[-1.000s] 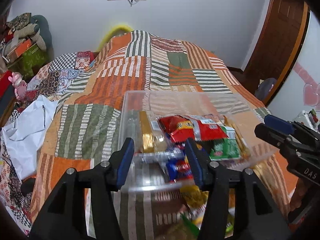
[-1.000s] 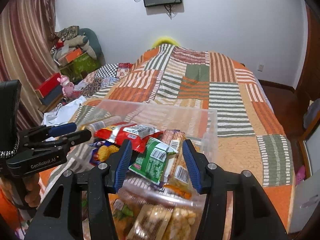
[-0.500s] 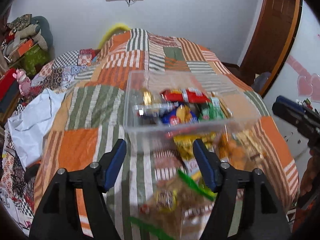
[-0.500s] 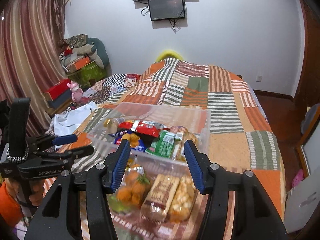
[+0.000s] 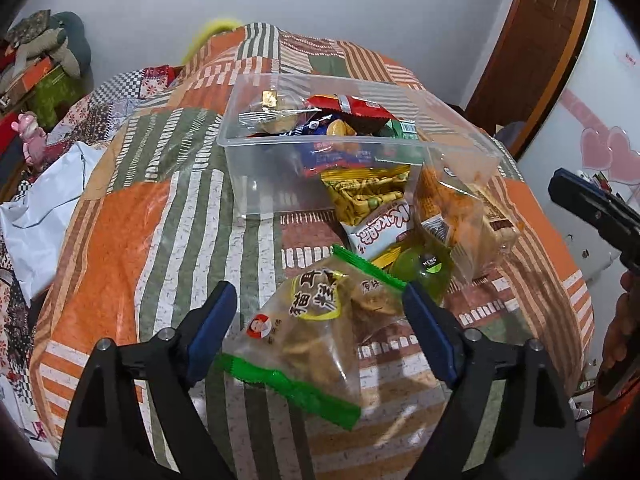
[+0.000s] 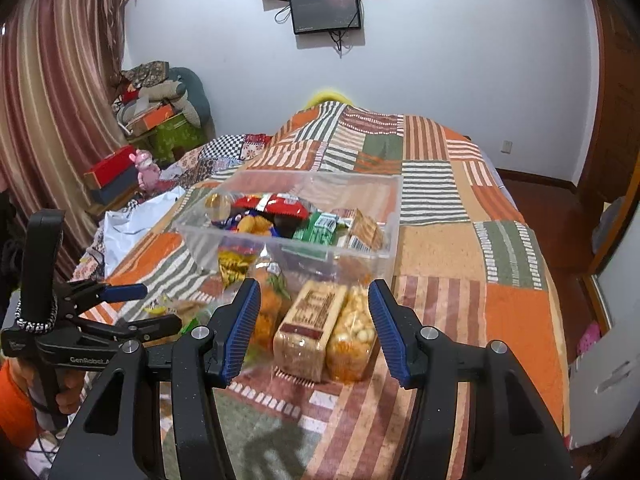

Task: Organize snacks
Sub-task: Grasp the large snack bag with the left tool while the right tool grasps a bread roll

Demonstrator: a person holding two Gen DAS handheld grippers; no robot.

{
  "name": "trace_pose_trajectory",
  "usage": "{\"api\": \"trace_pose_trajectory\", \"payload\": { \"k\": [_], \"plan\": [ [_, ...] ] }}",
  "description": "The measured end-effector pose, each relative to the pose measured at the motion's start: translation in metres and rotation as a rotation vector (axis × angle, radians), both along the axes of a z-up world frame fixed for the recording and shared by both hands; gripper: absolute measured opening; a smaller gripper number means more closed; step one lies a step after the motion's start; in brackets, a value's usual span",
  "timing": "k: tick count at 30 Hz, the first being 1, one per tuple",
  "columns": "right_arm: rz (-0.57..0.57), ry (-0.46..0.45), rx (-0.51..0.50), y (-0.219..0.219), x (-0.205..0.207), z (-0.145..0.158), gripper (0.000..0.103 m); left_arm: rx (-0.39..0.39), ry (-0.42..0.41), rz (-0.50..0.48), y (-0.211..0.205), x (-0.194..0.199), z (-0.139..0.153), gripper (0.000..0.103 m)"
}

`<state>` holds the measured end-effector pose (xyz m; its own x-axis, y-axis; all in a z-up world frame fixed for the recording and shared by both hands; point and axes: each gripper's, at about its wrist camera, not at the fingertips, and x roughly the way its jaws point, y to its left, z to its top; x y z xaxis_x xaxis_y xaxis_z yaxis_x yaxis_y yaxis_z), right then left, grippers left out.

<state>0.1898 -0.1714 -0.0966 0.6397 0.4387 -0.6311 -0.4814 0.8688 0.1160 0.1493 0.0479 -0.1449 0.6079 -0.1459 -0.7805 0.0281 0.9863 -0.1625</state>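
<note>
Looking down my left gripper (image 5: pixel 318 326), spread wide and holding nothing, I see a green-edged snack bag (image 5: pixel 308 336) lying on the patchwork quilt (image 5: pixel 180 216). My right gripper (image 6: pixel 314 326) is likewise splayed and empty above more packets (image 6: pixel 326 328). Just behind them sits the clear bin (image 6: pixel 390 216), part-filled with snacks. Beyond are a white wall, a mounted screen (image 6: pixel 326 10), striped curtains (image 6: pixel 60 92) and a wooden door (image 5: pixel 532 48).

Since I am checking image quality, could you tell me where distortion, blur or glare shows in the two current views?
Left wrist view: strong fisheye bowing of the bed quilt, dark corners, glare on the green-edged snack bag between the open left gripper. Right wrist view: same curvature, curtain bent; packets behind the left blue pad look smeared; clear plastic bin walls show faint reflections; right gripper casts a soft shadow.
</note>
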Motion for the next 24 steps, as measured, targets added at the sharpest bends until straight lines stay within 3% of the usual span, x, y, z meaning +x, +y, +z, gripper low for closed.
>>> {"api": "trace_pose_trajectory", "payload": {
  "k": [3,8,14,20,24],
  "plan": [
    [0.008,0.012,0.001,0.003,-0.001,-0.007,0.052,-0.009,-0.004,-0.006,-0.002,-0.002,-0.005,0.089],
    [0.025,0.059,0.001,0.01,0.002,-0.024,0.039,-0.025,0.01,-0.011,-0.006,0.002,-0.017,0.094],
    [0.023,0.101,-0.012,0.016,0.008,-0.038,0.037,-0.11,0.036,-0.009,-0.003,0.015,-0.029,0.096],
    [0.004,0.115,-0.005,0.014,0.013,-0.042,0.037,-0.105,0.024,-0.01,-0.006,0.014,-0.035,0.096],
    [-0.005,0.101,-0.028,0.019,0.01,-0.041,0.038,-0.098,0.004,-0.021,-0.008,0.008,-0.035,0.084]
  ]
}}
